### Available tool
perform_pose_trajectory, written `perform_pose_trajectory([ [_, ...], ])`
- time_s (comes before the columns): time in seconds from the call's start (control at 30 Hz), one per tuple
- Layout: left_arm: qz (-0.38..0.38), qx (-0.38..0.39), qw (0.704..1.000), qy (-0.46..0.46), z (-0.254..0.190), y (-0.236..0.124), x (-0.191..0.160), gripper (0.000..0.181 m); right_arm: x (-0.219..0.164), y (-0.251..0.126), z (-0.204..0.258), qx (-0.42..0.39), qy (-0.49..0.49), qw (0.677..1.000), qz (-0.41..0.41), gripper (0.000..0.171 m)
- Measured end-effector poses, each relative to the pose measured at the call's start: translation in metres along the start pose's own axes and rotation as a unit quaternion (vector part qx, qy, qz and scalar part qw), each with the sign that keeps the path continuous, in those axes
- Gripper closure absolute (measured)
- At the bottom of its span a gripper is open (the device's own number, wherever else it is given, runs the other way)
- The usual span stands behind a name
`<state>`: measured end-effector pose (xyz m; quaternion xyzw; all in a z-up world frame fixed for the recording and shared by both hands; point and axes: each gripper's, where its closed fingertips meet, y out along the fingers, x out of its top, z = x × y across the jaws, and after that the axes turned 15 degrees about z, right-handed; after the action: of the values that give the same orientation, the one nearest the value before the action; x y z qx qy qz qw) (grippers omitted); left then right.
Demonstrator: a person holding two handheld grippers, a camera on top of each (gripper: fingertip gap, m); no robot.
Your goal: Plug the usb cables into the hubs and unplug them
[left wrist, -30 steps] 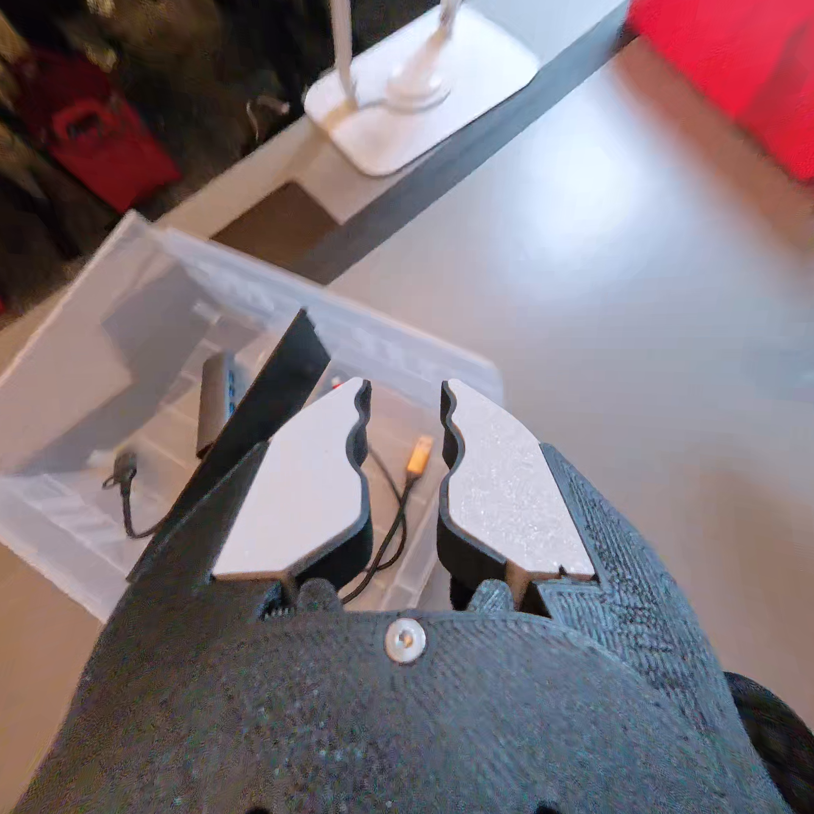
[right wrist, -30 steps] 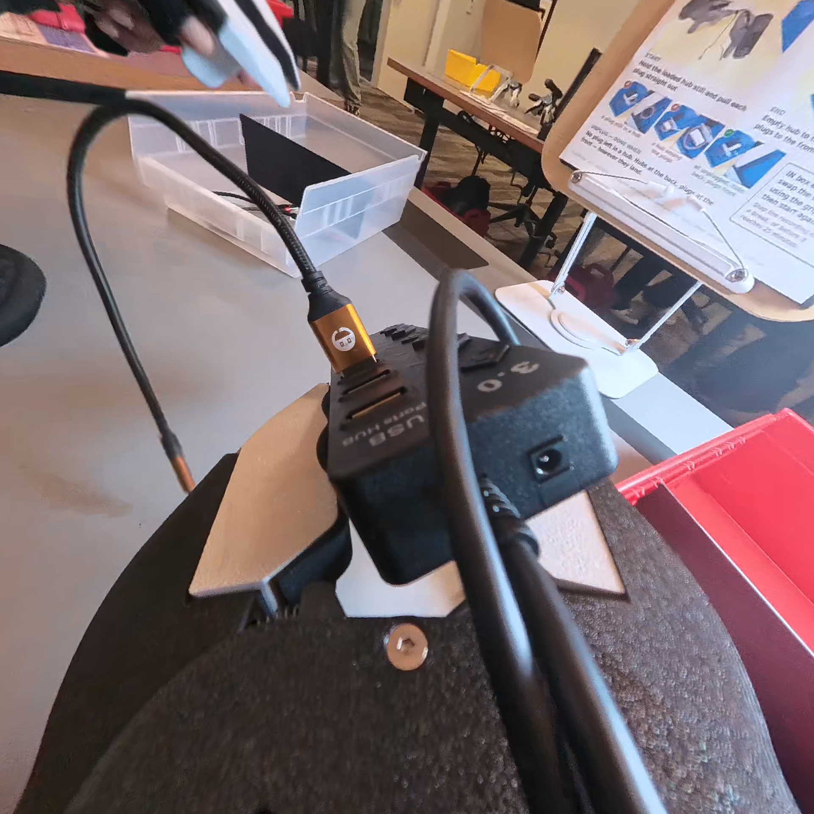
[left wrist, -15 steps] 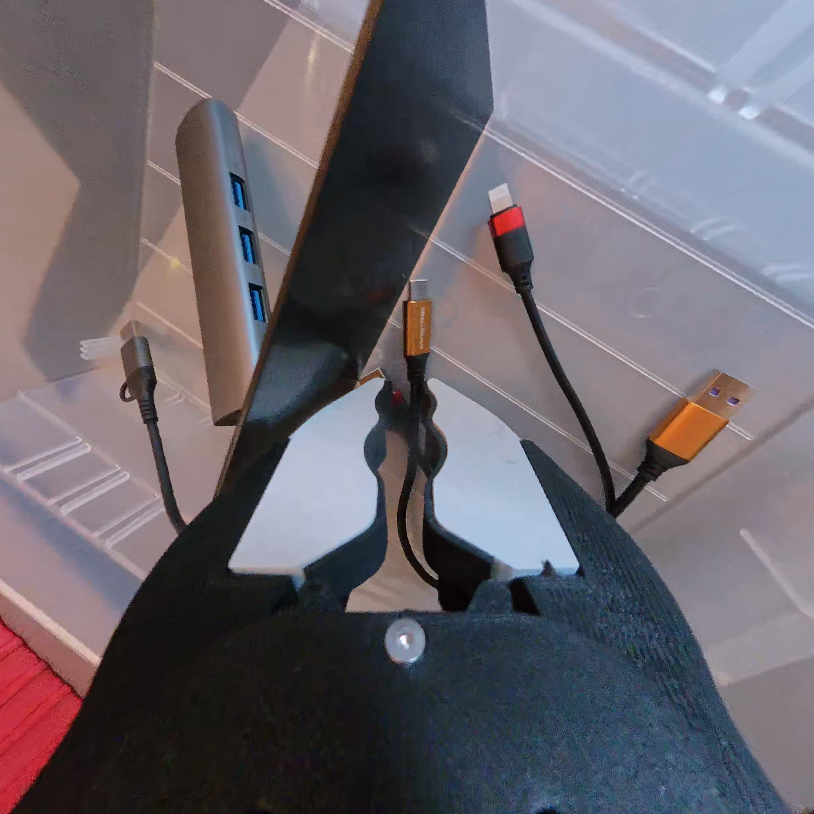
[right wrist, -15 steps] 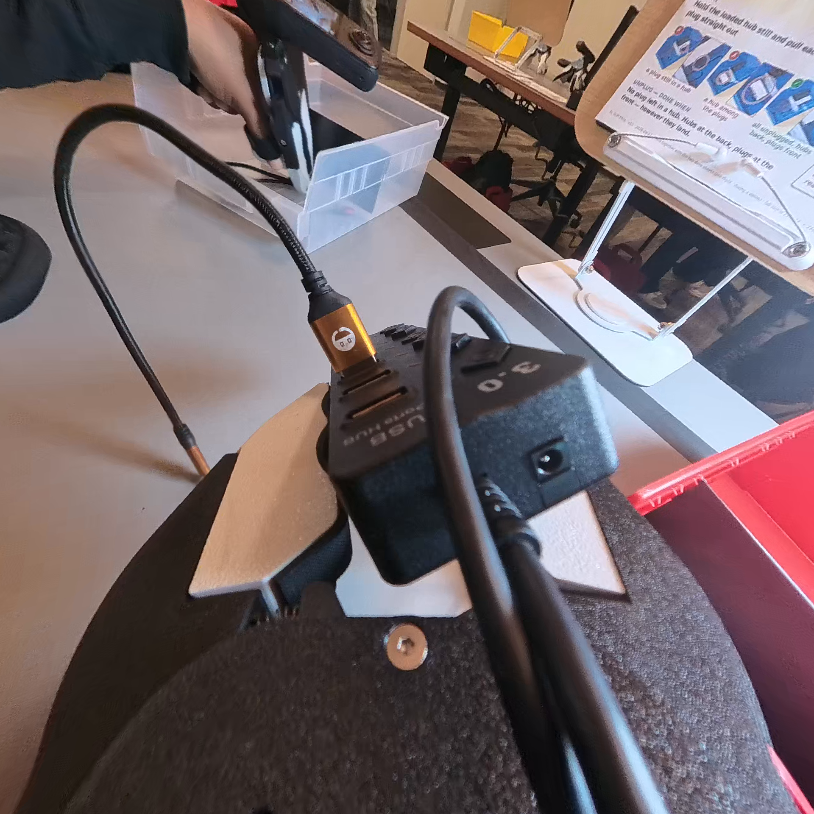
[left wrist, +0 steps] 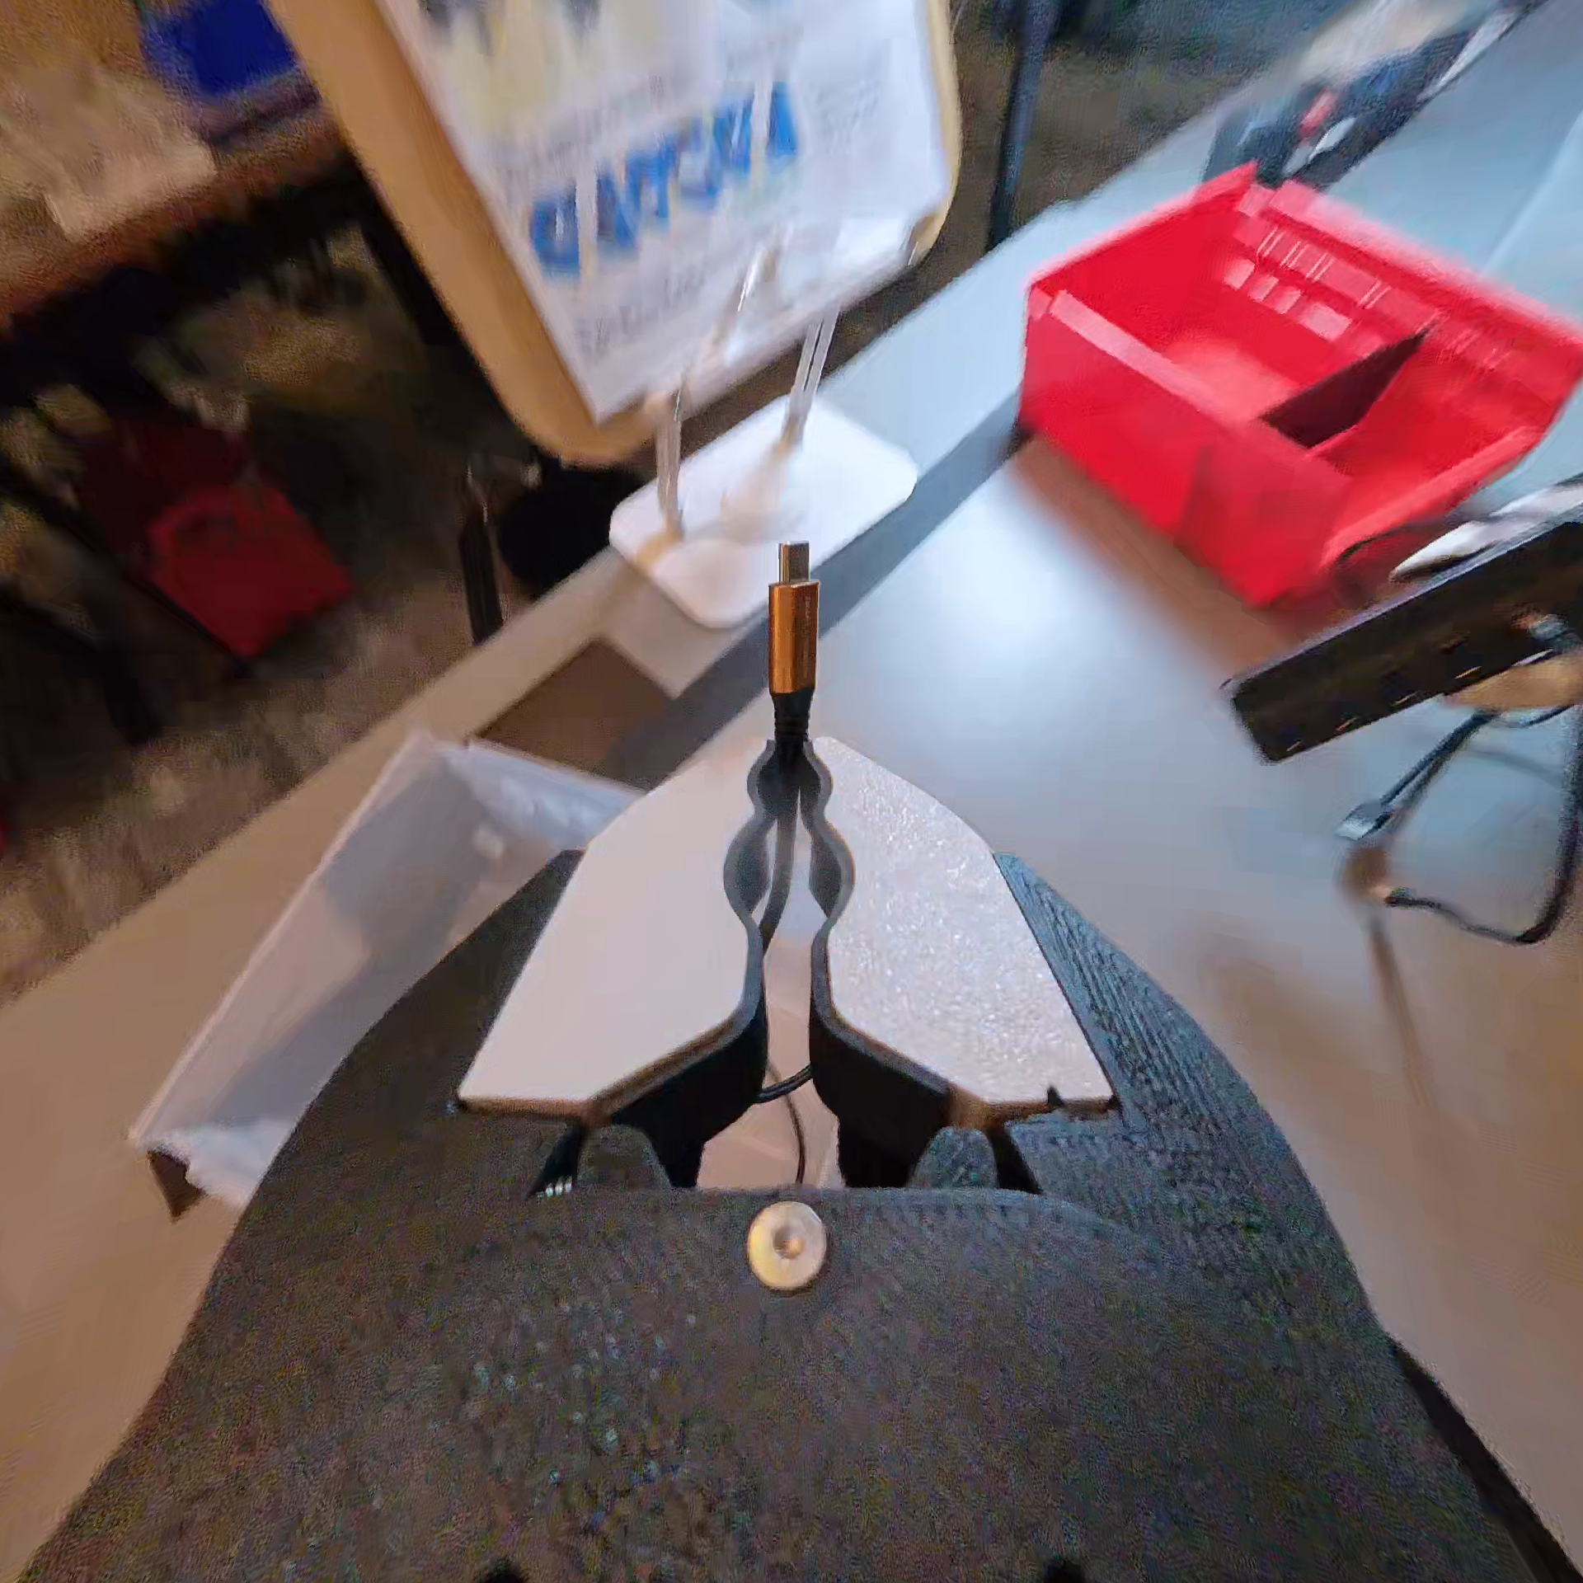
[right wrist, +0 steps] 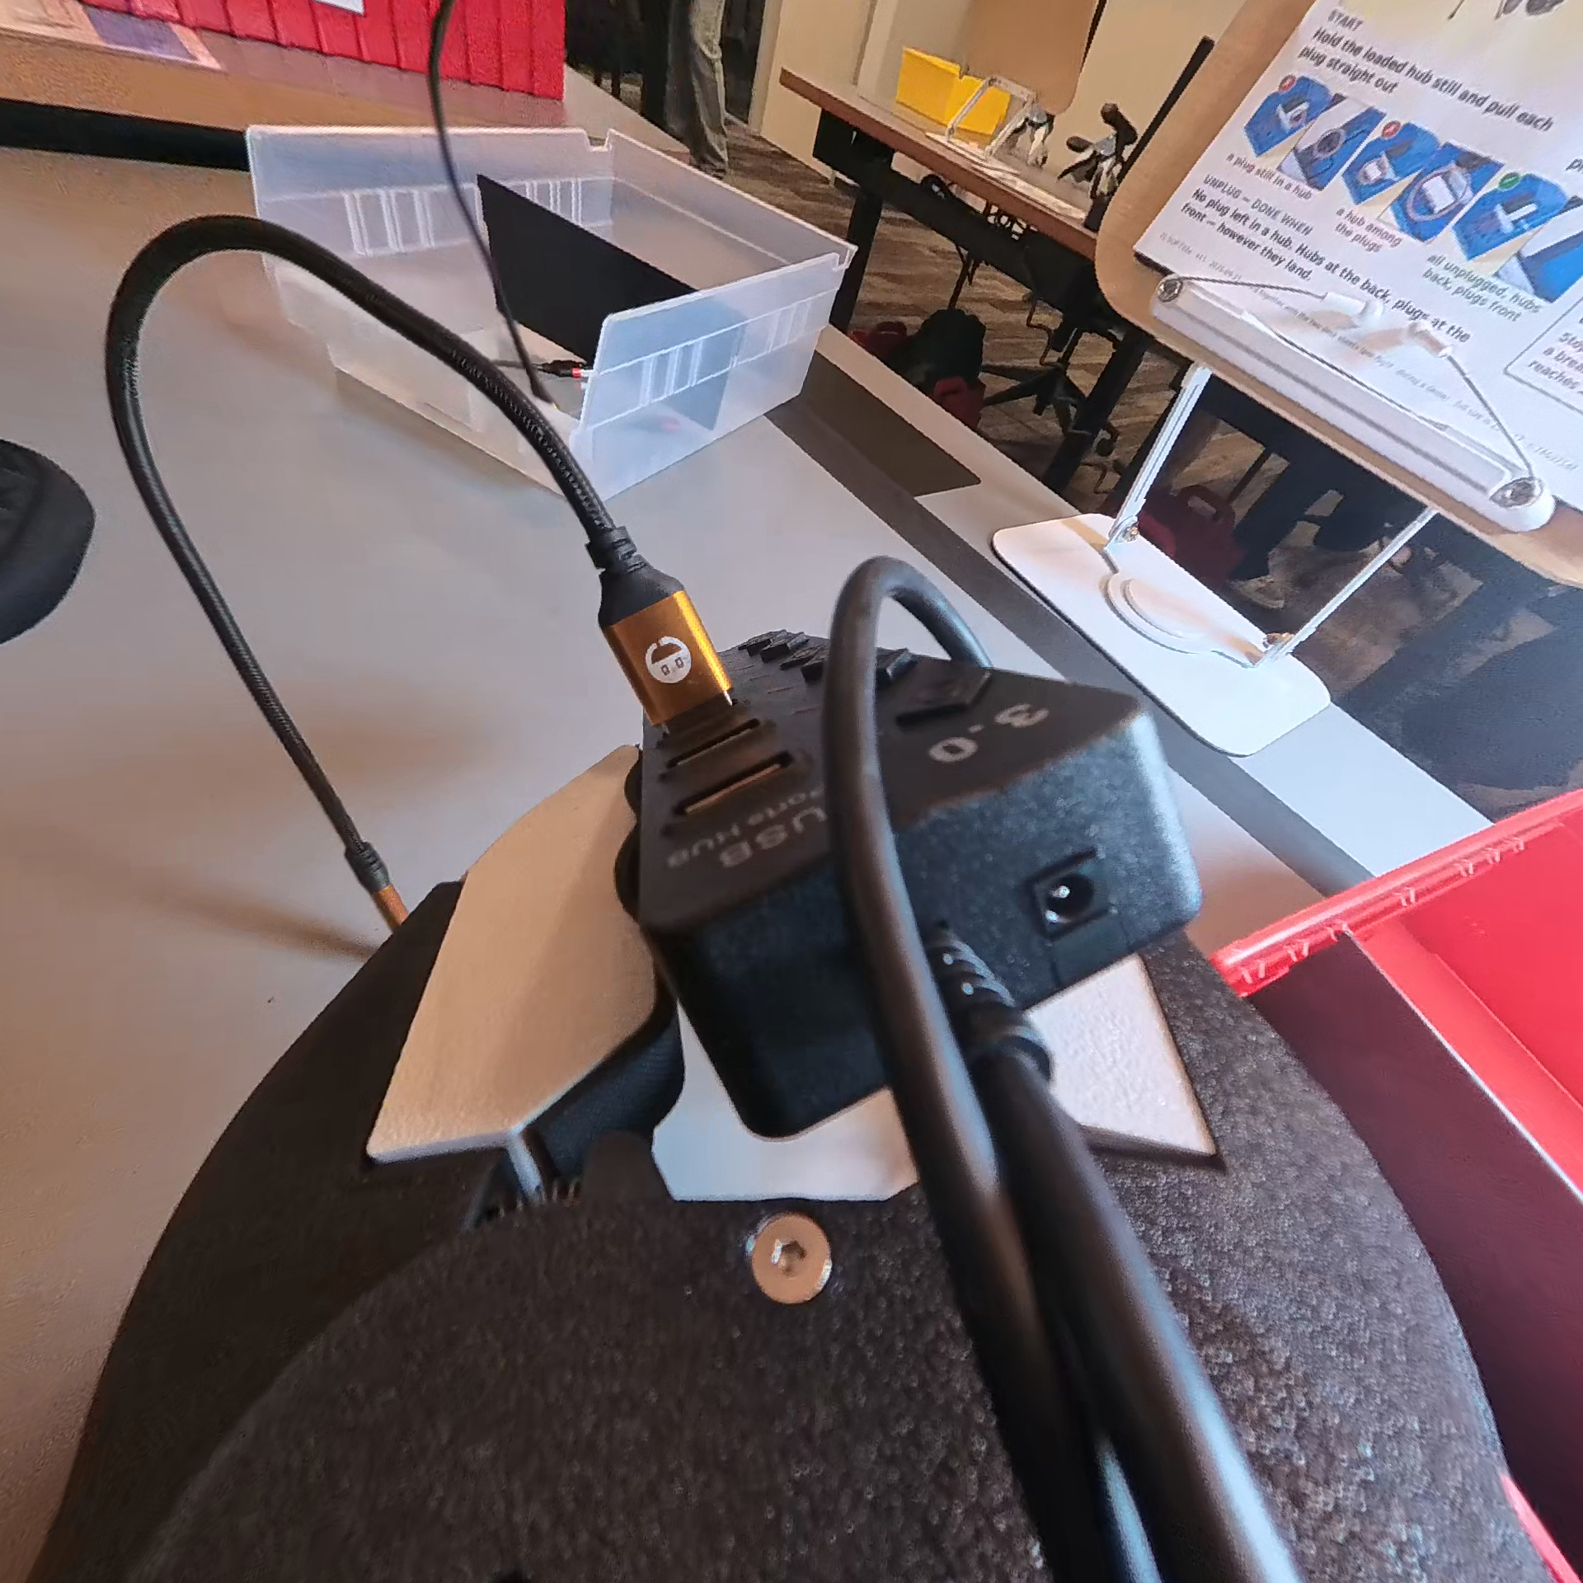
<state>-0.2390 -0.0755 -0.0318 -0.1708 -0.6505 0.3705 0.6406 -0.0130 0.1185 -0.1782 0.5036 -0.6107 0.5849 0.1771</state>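
My left gripper (left wrist: 790, 754) is shut on a black cable just behind its orange plug (left wrist: 792, 630), which sticks up past the fingertips above the table. My right gripper (right wrist: 771, 771) is shut on a black USB hub (right wrist: 908, 848), its fingertips hidden under the hub. An orange USB plug (right wrist: 664, 655) with a braided black cable (right wrist: 257, 283) sits in one of the hub's ports. The hub's own thick black cable (right wrist: 865, 857) loops over it. The hub also shows at the right of the left wrist view (left wrist: 1405, 651).
A clear plastic bin (right wrist: 728, 343) with a black divider and loose cables stands at the table's back edge, also seen in the left wrist view (left wrist: 360, 925). A red bin (left wrist: 1285, 377) is at the right. A white stand (right wrist: 1165, 625) holds an instruction sheet. One gripper's finger ends stand about 35 cm off the other's.
My left gripper closed on the orange-plug cable inside the clear bin and lifted it out, swinging toward the red bin and hub. My right gripper kept holding the hub nearly still.
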Motion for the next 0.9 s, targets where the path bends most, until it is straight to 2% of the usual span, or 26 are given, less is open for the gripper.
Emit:
perform_pose_trajectory([
  [0.03,-0.063,-0.008,0.998,0.015,-0.014,-0.021,0.022,0.177,0.001,-0.001,-0.001,-0.003,0.001,1.000,-0.002,0.111],
  [0.1,-0.160,-0.018,0.986,0.044,-0.045,-0.055,0.050,0.177,0.001,-0.003,-0.004,-0.008,0.005,1.000,-0.006,0.111],
  [0.17,-0.234,-0.066,0.964,0.102,-0.091,-0.079,0.057,0.177,0.001,-0.005,-0.008,-0.013,0.010,1.000,-0.008,0.114],
  [0.27,-0.274,-0.142,0.935,0.175,-0.158,-0.075,0.024,0.177,-0.001,-0.008,-0.016,-0.022,0.018,1.000,-0.011,0.114],
  [0.37,-0.231,-0.239,0.917,0.220,-0.210,-0.038,-0.047,0.177,-0.002,-0.012,-0.025,-0.030,0.028,0.999,-0.016,0.112],
  [0.47,-0.152,-0.314,0.914,0.209,-0.233,-0.002,-0.112,0.177,-0.002,-0.016,-0.034,-0.031,0.047,0.998,-0.025,0.115],
  [0.63,-0.063,-0.359,0.907,0.212,-0.249,0.010,-0.169,0.177,-0.003,-0.018,-0.041,-0.037,0.063,0.997,-0.030,0.115],
  [0.73,-0.068,-0.286,0.935,0.197,-0.236,0.021,-0.159,0.177,-0.002,-0.019,-0.042,-0.040,0.063,0.997,-0.032,0.115],
  [0.8,-0.103,-0.228,0.955,0.158,-0.217,0.021,-0.131,0.177,-0.002,-0.018,-0.042,-0.040,0.062,0.997,-0.033,0.115],
  [0.9,-0.168,-0.160,0.967,0.108,-0.192,0.016,-0.081,0.178,-0.003,-0.018,-0.042,-0.042,0.061,0.997,-0.030,0.114],
])
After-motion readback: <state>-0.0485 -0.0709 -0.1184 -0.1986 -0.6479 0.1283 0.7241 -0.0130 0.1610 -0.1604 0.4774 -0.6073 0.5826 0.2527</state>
